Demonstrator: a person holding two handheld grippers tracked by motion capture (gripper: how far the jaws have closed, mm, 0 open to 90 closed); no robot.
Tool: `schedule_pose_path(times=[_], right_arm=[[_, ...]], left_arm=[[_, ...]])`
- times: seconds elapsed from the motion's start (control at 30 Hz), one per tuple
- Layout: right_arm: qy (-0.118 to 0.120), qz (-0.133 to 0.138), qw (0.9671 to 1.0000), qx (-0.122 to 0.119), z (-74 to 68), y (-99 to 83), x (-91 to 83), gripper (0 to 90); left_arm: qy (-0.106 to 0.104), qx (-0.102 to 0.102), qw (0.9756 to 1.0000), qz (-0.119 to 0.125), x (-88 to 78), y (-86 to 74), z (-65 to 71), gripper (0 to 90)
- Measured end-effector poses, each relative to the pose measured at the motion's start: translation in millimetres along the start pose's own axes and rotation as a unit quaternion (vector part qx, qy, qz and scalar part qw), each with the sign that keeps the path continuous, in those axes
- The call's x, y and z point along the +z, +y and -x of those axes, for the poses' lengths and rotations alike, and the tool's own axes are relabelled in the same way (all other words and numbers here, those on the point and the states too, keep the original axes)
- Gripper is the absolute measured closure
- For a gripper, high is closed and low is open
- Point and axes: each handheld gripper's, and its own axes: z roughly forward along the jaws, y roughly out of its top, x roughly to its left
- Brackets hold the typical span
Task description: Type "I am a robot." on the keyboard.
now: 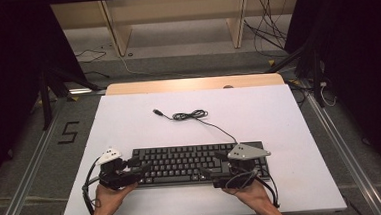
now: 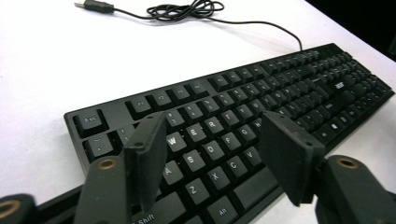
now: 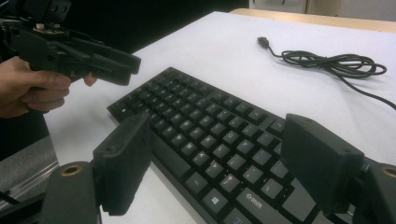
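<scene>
From the high view, a black keyboard (image 1: 194, 163) lies near the front edge of a white board (image 1: 129, 121) covering the table, and a dark "5" (image 1: 68, 132) is marked on the grey floor to the left. The keyboard's cable (image 1: 194, 116) runs back from its far edge into a loose coil, ending in a free USB plug (image 1: 156, 111) on the board. The left gripper (image 1: 138, 166) sits at the keyboard's left end and the right gripper (image 1: 209, 166) over its right half, each in a hand (image 1: 106, 199) coming up from the bottom edge. Beyond the table stand pale wooden shelves (image 1: 173, 18), with loose wires on the floor. In the left gripper view, the key legends Esc, W, E, R, A, S, D, Z, X, C, Alt and Shift can be read; a small white logo on the far right of the keyboard (image 2: 243, 112) is too blurred to read. The left gripper (image 2: 215, 154) is wide open and holds nothing, its jaws poised over the letter keys. In the right gripper view, the right gripper (image 3: 215, 163) also gapes wide, empty, above the bottom key row, where a Windows logo key (image 3: 215, 200) shows. The left gripper (image 3: 123, 65) hangs above the keyboard's (image 3: 196, 126) far end.
</scene>
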Motion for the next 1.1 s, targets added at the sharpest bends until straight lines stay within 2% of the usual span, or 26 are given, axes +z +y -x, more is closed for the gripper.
schedule_pose_path(times=[0.2, 0.43, 0.73, 0.9, 1.1], right_arm=[[0.0, 0.0, 1.0, 0.0, -0.3, -0.1, 0.5, 25.6], [0.001, -0.002, 1.0, -0.001, -1.0, -0.2, 1.5, 25.6], [0.001, -0.002, 1.0, 0.0, -0.9, -0.3, 1.8, 25.6], [0.001, -0.002, 1.0, 0.0, -0.7, -0.2, 1.3, 25.6], [0.0, -0.001, 1.0, 0.0, -0.6, -0.1, 1.1, 25.6]], left_arm=[[0.008, -0.003, 0.9999, -0.012, 3.6, 0.3, -2.5, 53.7], [0.008, -0.005, 0.9998, -0.02, 5.5, -0.1, -3.7, 61.1], [-0.017, 0.031, 0.9982, -0.048, 10.1, -2.0, 7.8, 88.3], [-0.032, 0.039, 0.9965, -0.066, 14.7, -4.4, 13.9, 89.0], [-0.045, 0.051, 0.9934, -0.092, 23.2, -9.0, 20.7, 89.0]])
